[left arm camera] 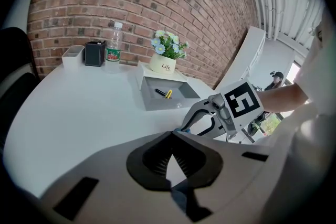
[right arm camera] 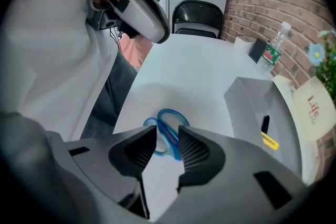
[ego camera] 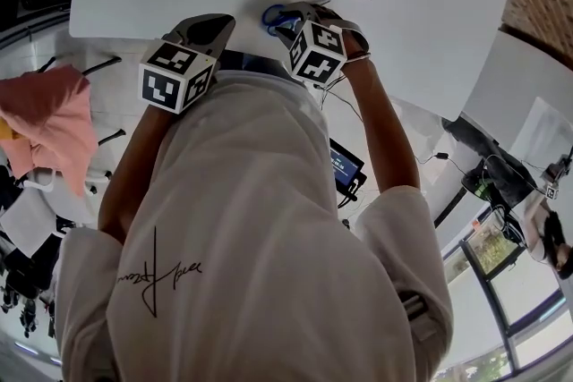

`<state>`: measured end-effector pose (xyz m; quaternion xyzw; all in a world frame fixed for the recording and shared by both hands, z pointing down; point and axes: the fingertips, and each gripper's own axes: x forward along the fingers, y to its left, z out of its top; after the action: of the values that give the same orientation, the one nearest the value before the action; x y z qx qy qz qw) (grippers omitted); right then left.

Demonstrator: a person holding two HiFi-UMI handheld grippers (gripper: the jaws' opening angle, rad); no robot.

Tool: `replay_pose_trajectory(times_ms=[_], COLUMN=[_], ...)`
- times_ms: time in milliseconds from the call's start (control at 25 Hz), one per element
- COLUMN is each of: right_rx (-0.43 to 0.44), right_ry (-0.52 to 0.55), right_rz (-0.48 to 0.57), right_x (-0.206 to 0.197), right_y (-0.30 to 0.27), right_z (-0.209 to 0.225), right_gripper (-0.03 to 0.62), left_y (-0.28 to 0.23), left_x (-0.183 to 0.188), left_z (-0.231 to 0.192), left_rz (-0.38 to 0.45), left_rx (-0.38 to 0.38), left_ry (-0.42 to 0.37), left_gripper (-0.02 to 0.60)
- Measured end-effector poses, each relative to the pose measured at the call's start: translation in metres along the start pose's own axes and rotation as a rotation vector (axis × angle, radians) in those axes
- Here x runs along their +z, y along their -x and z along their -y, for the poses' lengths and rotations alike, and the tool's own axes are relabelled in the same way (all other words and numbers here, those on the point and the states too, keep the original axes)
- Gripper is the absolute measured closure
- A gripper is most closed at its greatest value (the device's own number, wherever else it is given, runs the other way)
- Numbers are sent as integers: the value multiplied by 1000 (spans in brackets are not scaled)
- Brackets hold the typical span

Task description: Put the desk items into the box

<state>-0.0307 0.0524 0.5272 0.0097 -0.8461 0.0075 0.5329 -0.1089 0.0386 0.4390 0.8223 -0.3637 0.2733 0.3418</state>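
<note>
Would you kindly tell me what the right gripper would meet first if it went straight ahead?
Probably the blue scissors on the white table, just beyond its open fingers.

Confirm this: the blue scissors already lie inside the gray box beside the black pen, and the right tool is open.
Not right. The blue scissors lie on the white table, outside the gray box, at the tips of the open right tool; the right gripper view shows this. The black pen is inside the box.
</note>
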Motion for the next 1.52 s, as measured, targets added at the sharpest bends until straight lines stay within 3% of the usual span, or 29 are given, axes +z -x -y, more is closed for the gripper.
replay_pose_trajectory(times_ms=[680, 960, 1240, 1520], right_rx=[-49, -35, 63, 25], right_ry=[83, 143, -5, -81], right_rz=[60, 38, 49, 58], right_x=[16, 16, 18, 18], right_y=[-5, -13, -14, -14], right_z=[13, 13, 17, 18], right_gripper=[450, 450, 473, 490], left_y=[-4, -3, -1, 0], left_x=[6, 5, 5, 4], left_z=[-4, -8, -12, -13], left_rz=[-15, -17, -17, -15], left_rx=[13, 17, 16, 12], left_ry=[1, 15, 25, 28], left_gripper=[577, 577, 577, 577])
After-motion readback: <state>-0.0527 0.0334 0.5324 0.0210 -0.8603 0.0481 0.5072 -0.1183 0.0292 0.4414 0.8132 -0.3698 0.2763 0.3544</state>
